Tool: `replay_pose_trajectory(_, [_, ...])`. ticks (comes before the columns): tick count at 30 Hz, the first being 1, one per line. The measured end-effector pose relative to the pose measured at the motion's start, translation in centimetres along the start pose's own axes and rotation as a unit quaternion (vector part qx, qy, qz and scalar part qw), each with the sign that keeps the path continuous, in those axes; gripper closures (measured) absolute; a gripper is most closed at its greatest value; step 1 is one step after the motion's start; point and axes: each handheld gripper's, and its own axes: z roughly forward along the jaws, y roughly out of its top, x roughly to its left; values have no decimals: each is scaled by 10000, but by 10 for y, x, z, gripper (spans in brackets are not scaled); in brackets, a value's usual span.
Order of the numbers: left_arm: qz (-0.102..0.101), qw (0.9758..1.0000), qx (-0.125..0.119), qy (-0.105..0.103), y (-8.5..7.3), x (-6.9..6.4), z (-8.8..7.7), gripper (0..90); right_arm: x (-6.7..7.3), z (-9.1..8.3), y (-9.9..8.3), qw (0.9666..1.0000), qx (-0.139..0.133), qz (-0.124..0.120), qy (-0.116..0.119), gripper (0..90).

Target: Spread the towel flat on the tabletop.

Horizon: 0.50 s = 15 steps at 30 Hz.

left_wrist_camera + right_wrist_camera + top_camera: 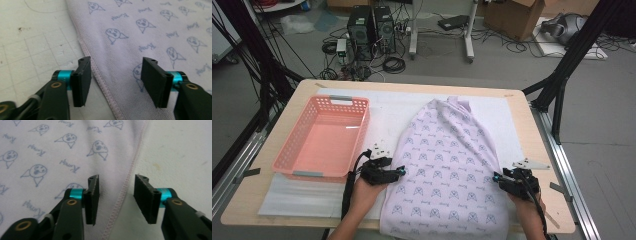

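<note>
A lilac cloth (447, 160) printed with small blue faces lies spread flat on the white mat, its near end hanging over the table's front edge. My left gripper (403, 171) rests at the cloth's left edge. In the left gripper view its jaws (116, 65) stand open, straddling the stitched hem (100, 75), and the pads do not touch the cloth (150, 32). My right gripper (494, 176) sits at the cloth's right edge. Its jaws (117, 180) are open too, with the hem (125, 187) running between them over the cloth (50, 152).
An empty pink plastic basket (324, 140) stands on the left of the white mat (387, 110). The wooden table (522, 125) ends close behind both hands. Beyond its far edge are computer towers (372, 27), cables and a cardboard box (512, 17) on the floor.
</note>
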Motion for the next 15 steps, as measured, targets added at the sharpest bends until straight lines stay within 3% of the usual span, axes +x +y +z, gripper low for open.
replay_pose_trajectory(2, [116,9999,-6,21,-1,-3,-1,583,-2,-1,1,10000,8,-5,98,818])
replay_pose_trajectory(3, [121,9999,10,0,-2,-3,-2,665,-2,-1,1,9998,10,-9,210,844])
replay_pose_trajectory(4, [84,9998,75,-134,-2,-3,-3,802,-1,-2,1,9998,15,-58,187,854])
replay_pose_trajectory(5, [-9,9999,82,-136,-2,-3,-4,848,-1,-2,1,9998,26,-104,194,857])
replay_pose_trajectory(8, [-71,9998,107,-163,-5,-3,-10,856,-2,-6,-2,9996,31,-126,242,861])
replay_pose_trajectory(11, [-141,9994,9,-318,-12,-2,-21,856,-4,-13,-6,9994,32,-104,320,862])
replay_pose_trajectory(15, [-76,9987,-30,-494,-23,-7,-36,855,-5,-24,-11,9990,39,-109,427,863])
